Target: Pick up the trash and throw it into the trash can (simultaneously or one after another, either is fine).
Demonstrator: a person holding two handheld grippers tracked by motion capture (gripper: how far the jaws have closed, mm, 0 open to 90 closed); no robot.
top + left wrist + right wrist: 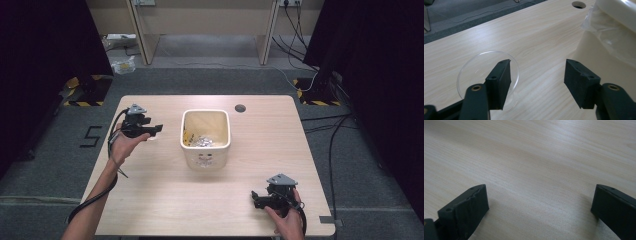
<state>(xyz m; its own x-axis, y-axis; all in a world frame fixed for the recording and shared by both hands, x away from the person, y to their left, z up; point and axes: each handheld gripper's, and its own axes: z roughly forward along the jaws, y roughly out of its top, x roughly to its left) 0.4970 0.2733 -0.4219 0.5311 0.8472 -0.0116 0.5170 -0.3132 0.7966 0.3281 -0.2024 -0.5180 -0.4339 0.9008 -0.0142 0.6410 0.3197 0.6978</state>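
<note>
A cream bin [205, 150] with a clear plastic liner [609, 37] stands in the middle of the wooden table [165, 200]. Something shiny and crumpled [204, 141] lies at its bottom. A clear round disc [474, 67] lies flat on the table left of the bin. My left gripper [156, 130] [537, 67] hovers low beside the bin. It is open, and its left jaw overlaps the disc's near edge, with bare wood between the pads. My right gripper [256, 197] [539, 192] stands open over bare table near the front right corner.
A round cable hole [240, 108] [578, 4] sits in the tabletop behind the bin. Cables [330, 150] run over the grey floor to the right, and dark curtains close both sides. Wooden furniture legs [142, 45] stand beyond the table.
</note>
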